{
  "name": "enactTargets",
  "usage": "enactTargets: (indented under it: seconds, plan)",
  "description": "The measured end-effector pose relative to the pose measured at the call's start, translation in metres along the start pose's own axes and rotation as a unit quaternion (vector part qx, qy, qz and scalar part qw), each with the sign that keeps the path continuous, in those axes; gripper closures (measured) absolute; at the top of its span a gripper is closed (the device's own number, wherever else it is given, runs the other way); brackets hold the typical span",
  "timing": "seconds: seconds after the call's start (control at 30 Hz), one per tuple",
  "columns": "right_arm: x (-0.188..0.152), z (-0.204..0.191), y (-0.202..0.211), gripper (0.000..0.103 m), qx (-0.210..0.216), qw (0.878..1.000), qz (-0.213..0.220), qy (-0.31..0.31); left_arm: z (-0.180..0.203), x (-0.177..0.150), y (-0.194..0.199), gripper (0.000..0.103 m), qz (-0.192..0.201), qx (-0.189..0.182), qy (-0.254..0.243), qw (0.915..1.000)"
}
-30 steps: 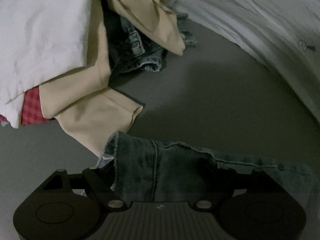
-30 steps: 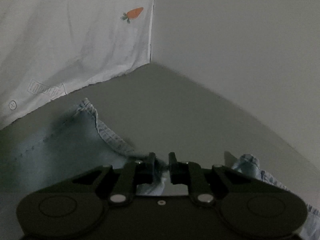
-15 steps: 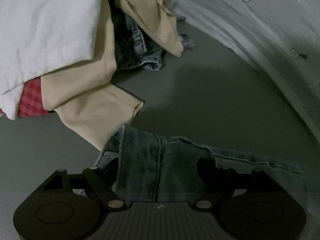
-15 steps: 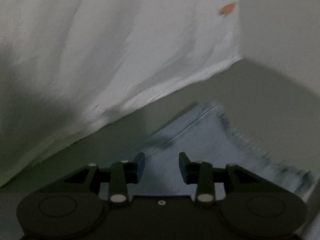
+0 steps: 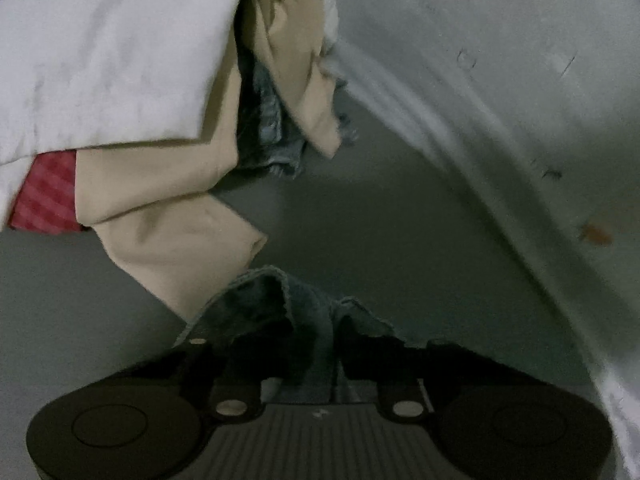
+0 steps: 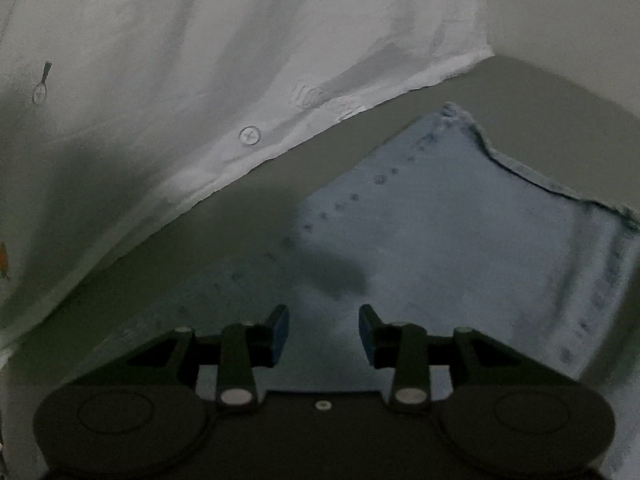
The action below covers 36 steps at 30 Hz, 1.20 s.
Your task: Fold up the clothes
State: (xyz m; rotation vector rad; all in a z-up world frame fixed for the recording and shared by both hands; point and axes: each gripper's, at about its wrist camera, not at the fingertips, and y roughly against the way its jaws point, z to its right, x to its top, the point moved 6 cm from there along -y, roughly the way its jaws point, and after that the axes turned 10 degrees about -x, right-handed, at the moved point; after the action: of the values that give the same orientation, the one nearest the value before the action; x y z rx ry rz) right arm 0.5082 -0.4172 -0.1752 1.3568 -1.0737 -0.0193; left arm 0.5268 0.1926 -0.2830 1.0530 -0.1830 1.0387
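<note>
Two views to go through, and we're using the denim piece as our landmark. In the left wrist view, our left gripper (image 5: 310, 360) is pinched onto a bunched edge of the denim piece (image 5: 280, 312), which stands up in a ridge between the fingers. We'd guess we're holding that edge so the fabric can be lifted or pulled over for a fold. Beyond the denim sits the unfolded pile: a beige garment (image 5: 176, 232) just past it, a white cloth (image 5: 112, 52) on top, a red checked bit (image 5: 44, 200) peeking out under that, and more jeans (image 5: 268, 136) tucked behind. A white printed sheet (image 5: 520, 100) drapes along the far side.

Over in the right wrist view, our right gripper (image 6: 323, 334) is spread apart and empty, hovering over the denim, which lies flat on the grey surface (image 6: 248, 208) here. This view shows the flat body and frayed hem but not the pile; the left one shows the pinch itself.
</note>
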Motion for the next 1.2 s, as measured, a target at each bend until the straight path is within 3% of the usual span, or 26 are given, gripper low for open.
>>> enactTargets:
  seconds: [0.13,0.33,0.43,0.57,0.63,0.7,0.77,0.9,1.03,1.1,1.2]
  plan:
    - [-0.019,0.02,0.017,0.063,-0.021,1.0,0.004,-0.008,0.01,0.01,0.008,0.088,0.03,-0.011,-0.015,0.9994]
    - [-0.048,0.031,0.062,0.063,-0.046,0.999,0.003,-0.018,0.023,0.053,0.013,0.088,0.026,-0.029,-0.067,0.997]
    - [-0.056,0.032,0.086,0.063,-0.054,0.998,0.009,-0.025,0.029,0.08,0.012,0.088,0.034,-0.045,-0.068,0.9961]
    - [-0.055,0.027,0.11,0.063,-0.066,0.997,0.037,-0.035,0.026,0.097,-0.023,0.088,0.025,-0.018,-0.098,0.9948]
    - [-0.063,0.023,0.116,0.063,-0.064,0.997,0.04,-0.027,0.017,0.084,-0.047,0.084,-0.015,0.012,-0.098,0.995]
    - [-0.073,0.021,0.118,0.062,-0.067,0.997,0.035,-0.007,0.014,0.071,-0.053,0.079,-0.027,0.027,-0.117,0.9924]
    - [-0.079,0.022,0.12,0.061,-0.066,0.997,0.027,0.012,0.017,0.063,-0.04,0.068,-0.017,0.029,-0.123,0.9918]
    - [-0.071,0.031,0.117,0.058,-0.042,0.999,0.001,0.016,0.028,0.05,0.008,0.06,-0.002,0.003,-0.1,0.995]
    - [-0.04,0.052,0.104,0.057,-0.04,0.999,0.006,0.006,0.047,0.027,0.058,0.051,0.032,0.011,-0.113,0.993]
    - [-0.022,0.073,0.091,0.054,-0.027,0.999,-0.004,-0.032,0.056,0.005,0.062,0.051,0.0,-0.01,-0.09,0.9959]
    - [-0.004,0.107,0.06,0.05,-0.019,0.996,-0.026,-0.082,0.08,-0.053,0.052,0.051,-0.05,-0.011,-0.111,0.9925]
